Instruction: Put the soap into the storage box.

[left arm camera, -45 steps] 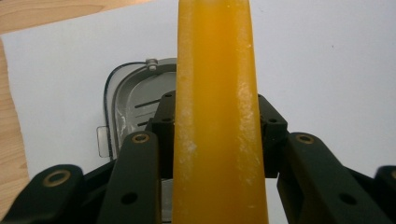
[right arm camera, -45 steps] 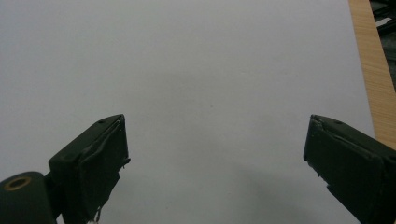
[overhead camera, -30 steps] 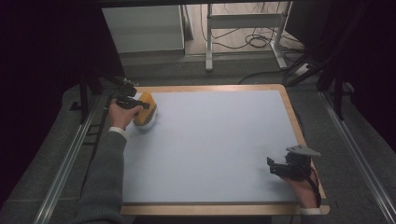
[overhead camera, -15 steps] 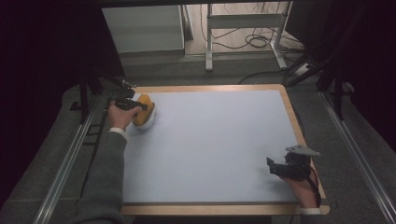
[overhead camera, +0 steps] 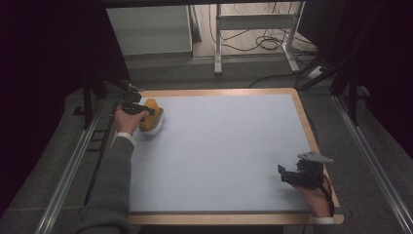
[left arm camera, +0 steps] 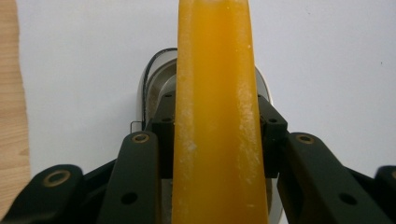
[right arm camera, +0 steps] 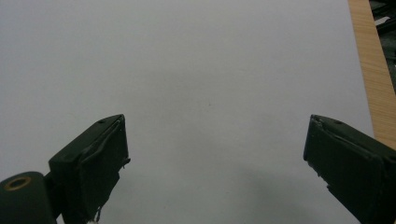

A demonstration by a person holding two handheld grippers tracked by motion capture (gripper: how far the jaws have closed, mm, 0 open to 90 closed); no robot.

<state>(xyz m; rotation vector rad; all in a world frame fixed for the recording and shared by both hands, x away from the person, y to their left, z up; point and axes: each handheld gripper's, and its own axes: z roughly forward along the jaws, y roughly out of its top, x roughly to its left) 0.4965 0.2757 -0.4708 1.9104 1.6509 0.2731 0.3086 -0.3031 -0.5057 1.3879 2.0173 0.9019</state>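
Orange sponge [left arm camera: 219, 116] clamped edgewise in left claw [left arm camera: 218, 135] over white dish [overhead camera: 155, 127]; may slip if squeezed unevenly; right claw [right arm camera: 217, 154] open, idle.

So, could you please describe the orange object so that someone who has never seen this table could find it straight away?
Start from the wood-edged table with its pale mat and go to its far left corner. There the left gripper is shut on an upright orange slab, held over a small white dish. It is the one brightly coloured thing on the mat; the right gripper, open, is at the near right corner.
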